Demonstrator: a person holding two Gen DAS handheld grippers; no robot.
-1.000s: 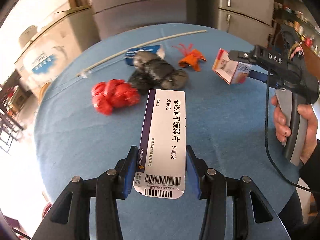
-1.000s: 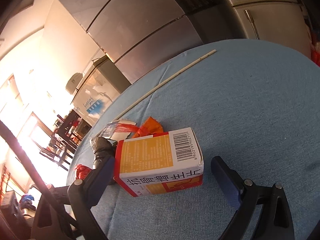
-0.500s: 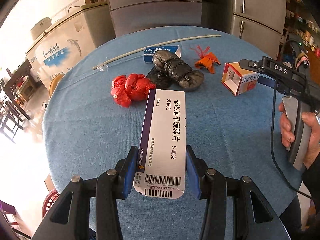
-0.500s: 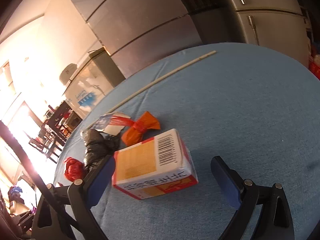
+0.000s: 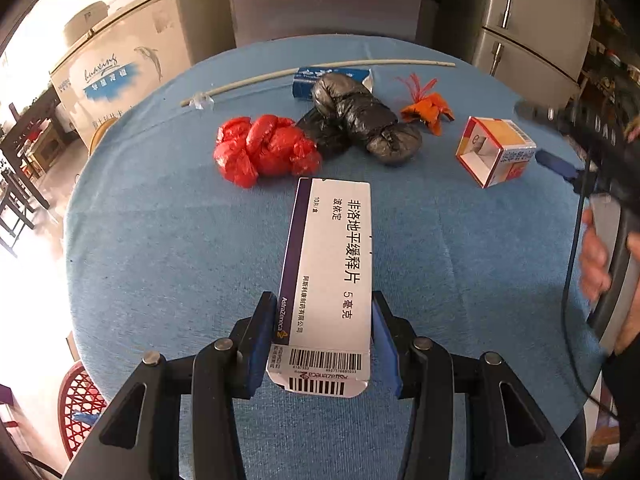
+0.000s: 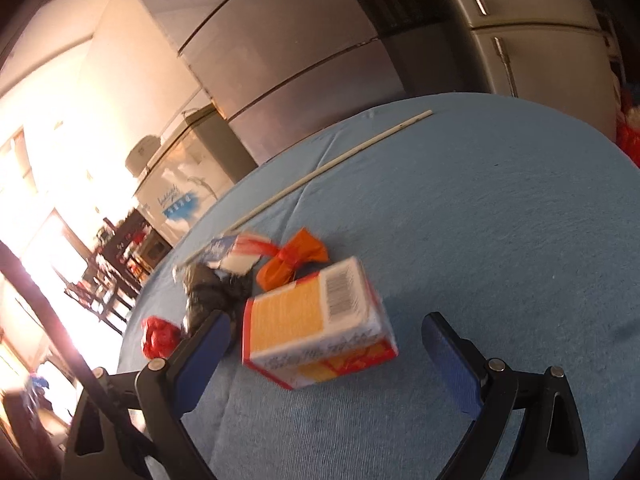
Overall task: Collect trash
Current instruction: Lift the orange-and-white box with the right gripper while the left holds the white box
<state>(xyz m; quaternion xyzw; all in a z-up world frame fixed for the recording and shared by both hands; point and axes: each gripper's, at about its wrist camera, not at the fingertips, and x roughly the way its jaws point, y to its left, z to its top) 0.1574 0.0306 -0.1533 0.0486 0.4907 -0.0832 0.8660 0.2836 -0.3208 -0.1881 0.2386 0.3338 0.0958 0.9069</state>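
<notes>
My left gripper [image 5: 323, 304] is shut on a long white medicine box [image 5: 328, 264] with a purple stripe, held above the blue table [image 5: 160, 260]. An orange-and-white carton [image 6: 316, 320] lies on the cloth between the wide-apart fingers of my right gripper [image 6: 326, 328], which is open, its pads clear of the carton. The left wrist view shows the same carton [image 5: 496, 152] at the right, with the right gripper's blue fingertip [image 5: 556, 166] beside it. Behind lie a red bag [image 5: 264, 150], a black bag [image 5: 360, 124] and an orange wrapper [image 5: 426, 110].
A blue-and-white carton [image 5: 332, 78] and a long white stick [image 5: 320, 70] lie at the table's far side. Grey fridges [image 5: 320, 0] stand behind. A red plastic stool [image 5: 80, 404] sits off the left edge. A person's hand [image 5: 596, 256] holds the right gripper's handle.
The left wrist has rolled a little with the white box still gripped, so the trash now sits more level in its view. The orange carton looks turned between the open right fingers.
</notes>
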